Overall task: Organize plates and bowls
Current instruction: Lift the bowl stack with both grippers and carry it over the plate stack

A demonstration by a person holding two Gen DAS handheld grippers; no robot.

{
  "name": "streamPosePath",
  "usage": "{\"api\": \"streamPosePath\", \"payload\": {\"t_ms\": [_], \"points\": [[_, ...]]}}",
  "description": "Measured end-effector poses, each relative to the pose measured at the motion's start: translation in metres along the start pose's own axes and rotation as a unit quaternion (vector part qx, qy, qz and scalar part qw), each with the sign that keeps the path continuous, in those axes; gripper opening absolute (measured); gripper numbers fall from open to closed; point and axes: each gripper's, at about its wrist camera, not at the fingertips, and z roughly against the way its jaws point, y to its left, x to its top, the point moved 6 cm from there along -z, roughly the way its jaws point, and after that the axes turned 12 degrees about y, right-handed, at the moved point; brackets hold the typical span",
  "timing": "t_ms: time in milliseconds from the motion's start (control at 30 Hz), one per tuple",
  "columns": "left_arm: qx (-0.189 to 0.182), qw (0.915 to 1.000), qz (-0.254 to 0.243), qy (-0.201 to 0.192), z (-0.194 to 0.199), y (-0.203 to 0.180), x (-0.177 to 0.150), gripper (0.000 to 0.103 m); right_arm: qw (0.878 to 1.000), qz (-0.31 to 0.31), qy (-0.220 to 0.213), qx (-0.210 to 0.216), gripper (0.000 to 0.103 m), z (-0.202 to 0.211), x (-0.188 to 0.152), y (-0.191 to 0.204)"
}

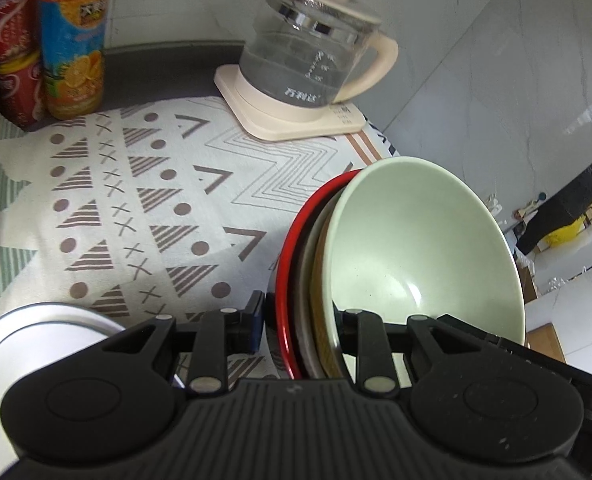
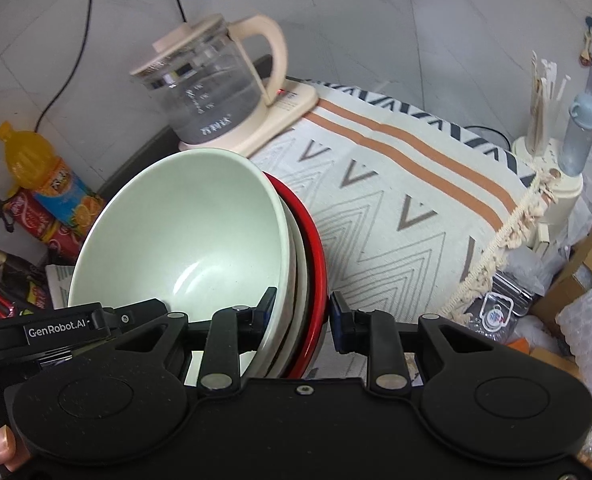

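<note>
Patterned tablecloth (image 2: 395,216); "GenRobot.AI" on left hand-held gripper (image 2: 56,332)

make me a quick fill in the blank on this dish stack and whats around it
1. The innermost dish of the nested stack is a pale ____ bowl.
2. The outermost dish of that stack has a ____ rim.
3. The glass kettle with cream handle stands on a cream ____.
4. Both the left claw and right claw straddle the stack's ____.

Missing words: green; red; base; rims
</note>
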Motion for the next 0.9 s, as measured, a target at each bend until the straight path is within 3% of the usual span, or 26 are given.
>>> {"api": "streamPosePath", "payload": {"t_ms": [500, 900], "points": [[0.024, 0.9972, 0.051, -0.048, 0.044, 0.025, -0.027, 0.025, 0.998, 0.057, -0.004, 0.038, 0.026, 0.017, -0.010, 0.032], [0.051, 0.9883, 0.114, -0.087, 0.079, 0.061, -0.057, 0.025, 0.990, 0.124, 0.007, 0.073, 0.026, 0.019, -0.023, 0.071]]}}
